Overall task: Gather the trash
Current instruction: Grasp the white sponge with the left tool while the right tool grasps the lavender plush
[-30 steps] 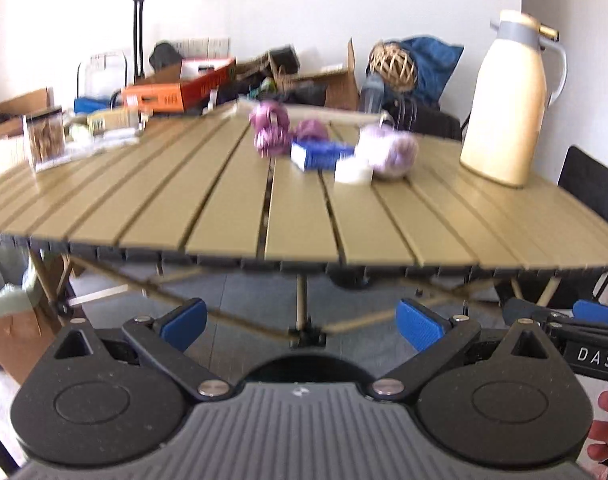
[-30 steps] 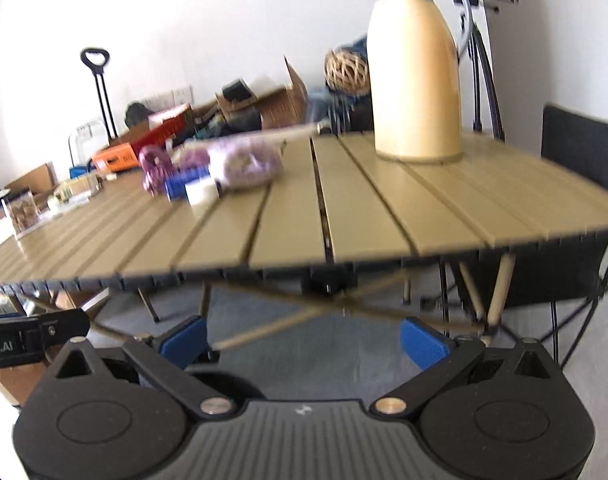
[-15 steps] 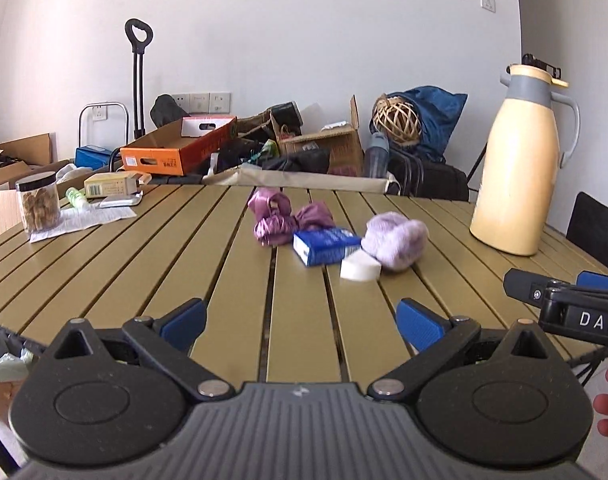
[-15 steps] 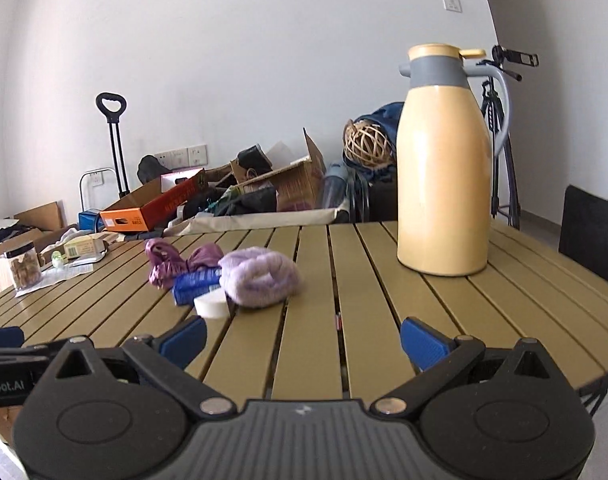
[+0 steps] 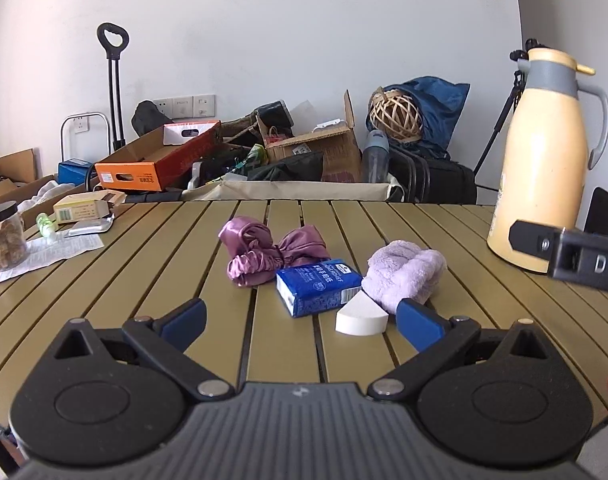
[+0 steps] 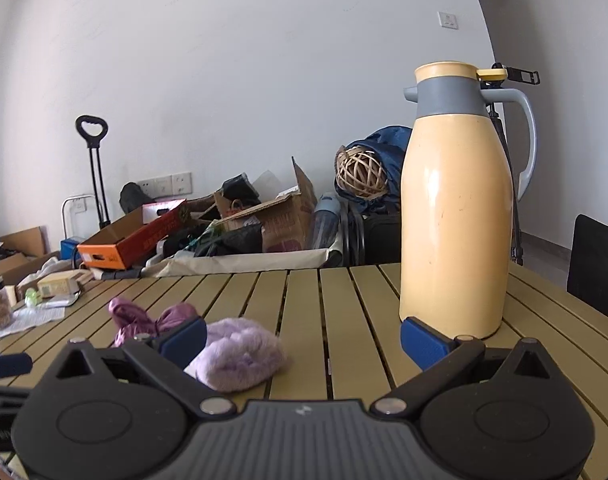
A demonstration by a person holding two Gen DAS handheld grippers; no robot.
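Two grippers are hanging over the slatted table (image 5: 136, 264), and both are holding nothing; the left gripper (image 5: 300, 316) is spreading its blue fingers (image 5: 182, 316) wide apart, and the right gripper (image 6: 304, 334) is doing the same.

The little pile of things is sitting in the middle of the table, just in front of the left gripper; a shiny pink scrunchie (image 5: 264, 254) is lying at the back, a blue tissue pack (image 5: 318, 286) is touching it in front, a fluffy purple cloth (image 5: 404, 274) is lying just beside the pack on the right, and a white wedge sponge (image 5: 358, 318) is resting nearest, against the cloth. The tall yellow jug (image 6: 456, 216) is standing well apart on the right; I am guessing it is not trash.

I am thinking the sponge will feel very light and squishy, so a soft pinch across its flat sides should work; the tissue pack is looking light too, with a slippery wrapper, so squeezing its two long sides seems best; the cloth and scrunchie are soft and floppy, so grabbing a thick bunch in the middle looks safest, or they may droop and slide out.

No bin is showing in either view.
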